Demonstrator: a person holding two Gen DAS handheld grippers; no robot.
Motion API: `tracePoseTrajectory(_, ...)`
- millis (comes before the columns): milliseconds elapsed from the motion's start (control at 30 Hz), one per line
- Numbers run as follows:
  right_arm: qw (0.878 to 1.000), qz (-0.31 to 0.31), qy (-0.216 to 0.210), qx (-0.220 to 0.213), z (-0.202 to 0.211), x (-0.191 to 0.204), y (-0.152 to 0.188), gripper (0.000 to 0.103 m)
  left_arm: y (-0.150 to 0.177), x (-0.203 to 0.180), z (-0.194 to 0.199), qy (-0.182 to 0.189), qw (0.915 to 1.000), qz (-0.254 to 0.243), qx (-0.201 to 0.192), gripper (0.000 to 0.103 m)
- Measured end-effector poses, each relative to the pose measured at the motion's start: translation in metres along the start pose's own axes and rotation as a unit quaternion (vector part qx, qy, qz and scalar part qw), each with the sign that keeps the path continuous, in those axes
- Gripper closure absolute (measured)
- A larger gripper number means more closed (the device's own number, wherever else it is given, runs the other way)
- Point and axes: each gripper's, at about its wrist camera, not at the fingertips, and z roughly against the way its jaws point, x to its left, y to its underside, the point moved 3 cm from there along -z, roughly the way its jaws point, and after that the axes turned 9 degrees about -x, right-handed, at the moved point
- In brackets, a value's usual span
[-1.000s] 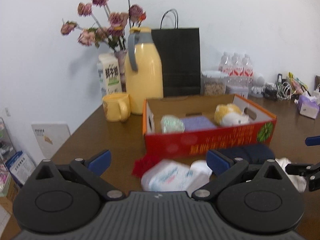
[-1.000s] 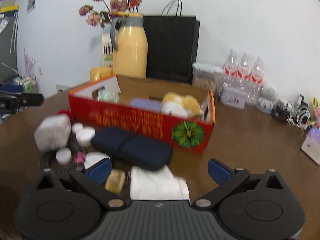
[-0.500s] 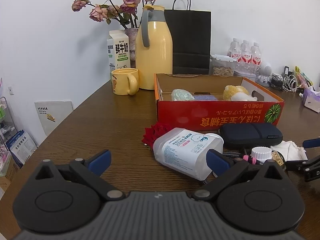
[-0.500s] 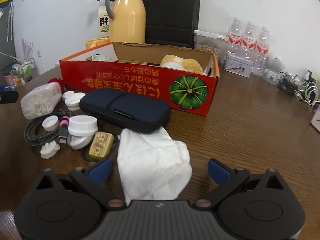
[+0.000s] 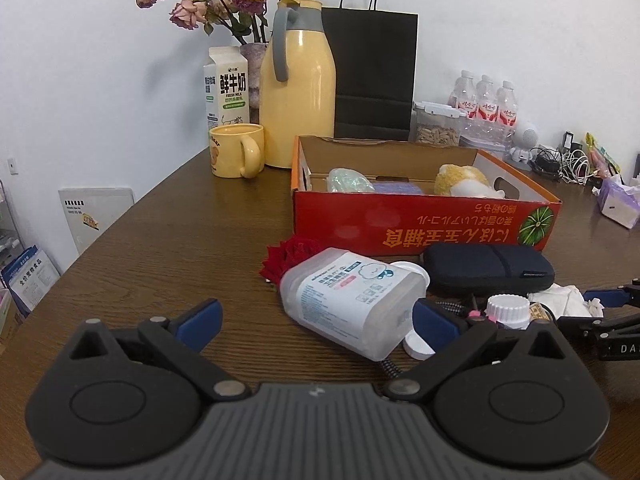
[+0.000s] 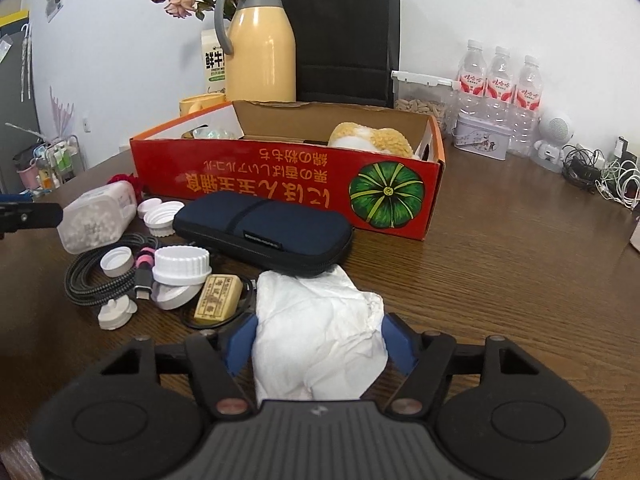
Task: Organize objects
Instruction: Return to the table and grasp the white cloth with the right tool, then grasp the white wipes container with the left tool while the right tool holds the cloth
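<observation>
White crumpled tissue (image 6: 320, 332) between closing right gripper (image 6: 322, 342) pads

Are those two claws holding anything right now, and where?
The right gripper has just closed on the tissue, pinching its near end. The left gripper holds nothing.

The right claw (image 6: 320, 340) has just been closing around the crumpled tissue (image 6: 320, 332).

I am wearing matte black gripper (image 6: 320, 338) housings with twin round hubs, silver pivot screws, ribbed grey centre plates and blue finger pads (image 6: 240, 340) on angular black linkage arms.
</observation>
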Motion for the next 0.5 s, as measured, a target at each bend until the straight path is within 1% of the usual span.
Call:
tracePoseTrajectory(100, 1.000, -0.003, 0.003, -0.004, 0.004, 0.000, 0.001, 0.044, -0.001, -0.002, 0.000, 0.001, 1.0000, 0.002, -0.001, 0.000)
tracePoseTrajectory(333, 0.999, -0.016, 0.013, -0.026, 0.019, -0.004, -0.001, 0.045, -0.005, -0.008, 0.000, 0.003, 1.0000, 0.002, 0.002, 0.000)
tracePoseTrajectory(500, 0.999, -0.018, 0.022, -0.043, 0.030, -0.008, -0.005, 0.045, -0.005, -0.012, -0.006, 0.001, 0.9998, 0.009, 0.020, 0.000)
